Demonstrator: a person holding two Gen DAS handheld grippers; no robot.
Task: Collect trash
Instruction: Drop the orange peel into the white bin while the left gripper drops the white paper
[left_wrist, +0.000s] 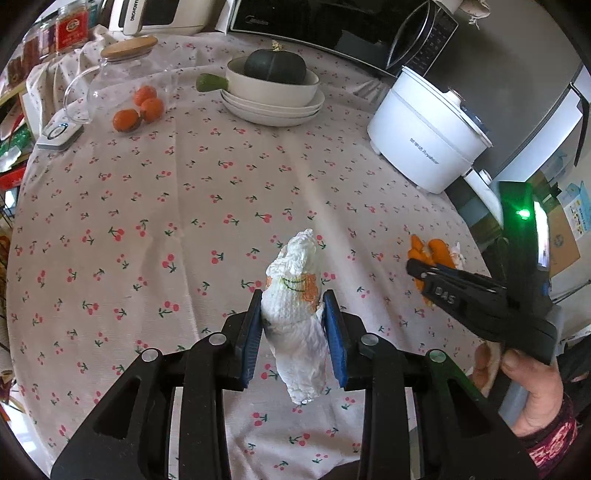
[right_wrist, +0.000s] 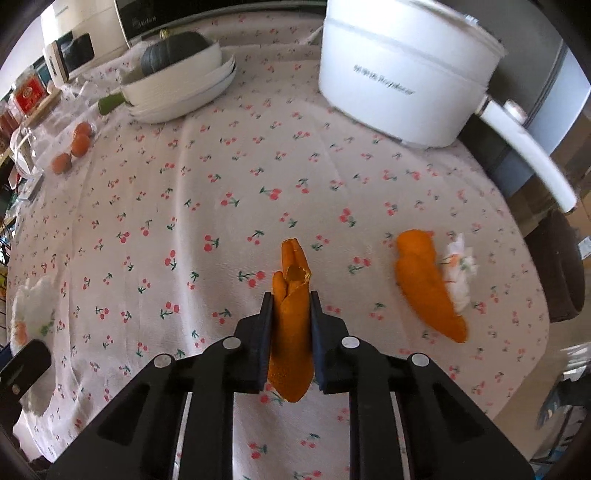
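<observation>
Left gripper (left_wrist: 291, 317) clamps a crumpled tissue (left_wrist: 295, 314), right gripper (right_wrist: 291, 314) pinches an orange peel (right_wrist: 291, 332), open cherry tablecloth (right_wrist: 221, 177) ahead, another peel (right_wrist: 428, 288) lying right near the table edge, and beyond it a white pot (right_wrist: 399, 70) lettered Royalstar.

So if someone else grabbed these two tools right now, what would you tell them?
Left gripper: shut on a crumpled tissue, lifted off the tablecloth.
Right gripper: shut on a strip of orange peel.
Still on the cloth: a second orange peel with another small tissue against it, near the white pot.
Done: two pieces picked up. Left: bin them (no bin in view), then fetch those two.
</observation>
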